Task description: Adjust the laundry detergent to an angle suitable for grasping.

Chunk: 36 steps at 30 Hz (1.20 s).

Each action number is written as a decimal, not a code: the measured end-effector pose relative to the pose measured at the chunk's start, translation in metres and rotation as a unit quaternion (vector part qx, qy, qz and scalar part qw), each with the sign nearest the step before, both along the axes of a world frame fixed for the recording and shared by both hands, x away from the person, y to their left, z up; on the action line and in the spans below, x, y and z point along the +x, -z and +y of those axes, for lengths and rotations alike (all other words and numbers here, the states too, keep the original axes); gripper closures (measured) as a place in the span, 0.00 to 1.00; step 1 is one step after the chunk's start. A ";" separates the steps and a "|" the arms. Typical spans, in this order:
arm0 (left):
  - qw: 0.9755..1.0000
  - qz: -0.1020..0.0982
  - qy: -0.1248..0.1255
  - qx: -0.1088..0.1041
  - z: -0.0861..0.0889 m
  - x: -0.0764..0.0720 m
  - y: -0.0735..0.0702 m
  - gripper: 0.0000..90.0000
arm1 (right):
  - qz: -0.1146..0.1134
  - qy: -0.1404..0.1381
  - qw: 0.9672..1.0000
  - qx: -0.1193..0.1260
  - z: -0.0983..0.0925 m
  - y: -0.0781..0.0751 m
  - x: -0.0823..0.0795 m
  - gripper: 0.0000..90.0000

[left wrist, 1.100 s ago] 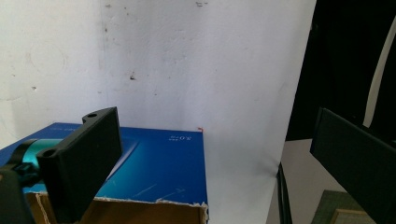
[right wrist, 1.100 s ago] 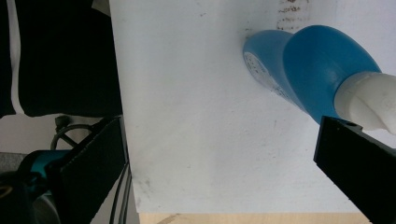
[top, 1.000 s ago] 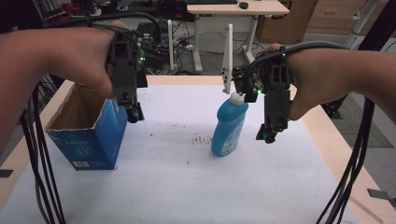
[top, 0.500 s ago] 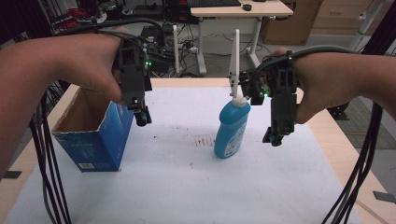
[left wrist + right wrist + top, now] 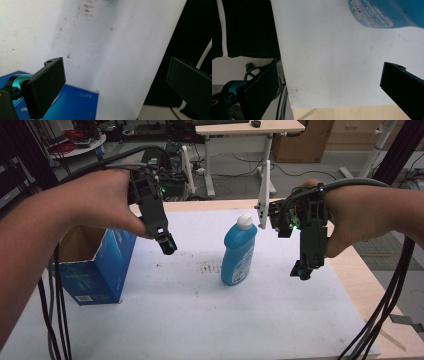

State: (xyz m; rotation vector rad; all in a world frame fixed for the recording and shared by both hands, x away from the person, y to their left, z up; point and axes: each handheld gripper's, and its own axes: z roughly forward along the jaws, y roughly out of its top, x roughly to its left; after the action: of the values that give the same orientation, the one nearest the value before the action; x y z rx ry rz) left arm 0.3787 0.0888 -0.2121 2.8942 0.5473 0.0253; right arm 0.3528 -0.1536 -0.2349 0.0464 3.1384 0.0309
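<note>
A blue bottle (image 5: 239,251) with a white cap stands upright near the middle of the white sheet (image 5: 210,320); its base (image 5: 384,13) shows at the top of the right gripper view. An open blue carton (image 5: 97,265) stands at the left, and a corner of it (image 5: 77,100) lies below the left jaws. My left gripper (image 5: 168,245) hangs above the sheet between carton and bottle, open and empty (image 5: 117,85). My right gripper (image 5: 302,269) hangs to the right of the bottle, apart from it, open and empty (image 5: 329,87).
The wooden table edge (image 5: 360,275) runs along the right of the sheet. Black cables (image 5: 385,305) trail from both grippers down the sides. Behind the table stand desks, white legs (image 5: 263,195) and boxes. Dark smudges (image 5: 207,267) mark the sheet beside the bottle.
Both hands and their grippers have shifted a little to the right over the table. The bottle and carton stay where they were.
</note>
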 end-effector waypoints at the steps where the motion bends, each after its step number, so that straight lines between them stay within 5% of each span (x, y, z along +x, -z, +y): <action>1: 1.000 0.001 -0.004 -0.009 -0.002 0.001 0.001 0.03 | 0.001 0.002 1.000 0.001 -0.002 0.000 0.000 0.02; 15: 0.996 -0.023 -0.056 -0.060 -0.033 0.006 0.021 0.03 | -0.002 0.018 1.000 0.003 -0.017 -0.003 -0.002 0.02; 31: 0.985 -0.032 -0.112 -0.131 -0.062 0.015 0.042 0.03 | -0.002 0.024 1.000 0.006 -0.022 -0.003 0.001 0.02; 36: 0.983 -0.035 -0.110 -0.145 -0.072 0.020 0.048 0.03 | -0.002 0.022 1.000 0.007 -0.024 -0.002 0.001 0.02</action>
State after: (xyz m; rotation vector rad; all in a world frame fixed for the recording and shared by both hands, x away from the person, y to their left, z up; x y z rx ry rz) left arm 0.3987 0.0165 -0.2596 2.5295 0.7844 0.0733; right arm 0.3542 -0.1779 -0.2329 0.1158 3.1322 0.0536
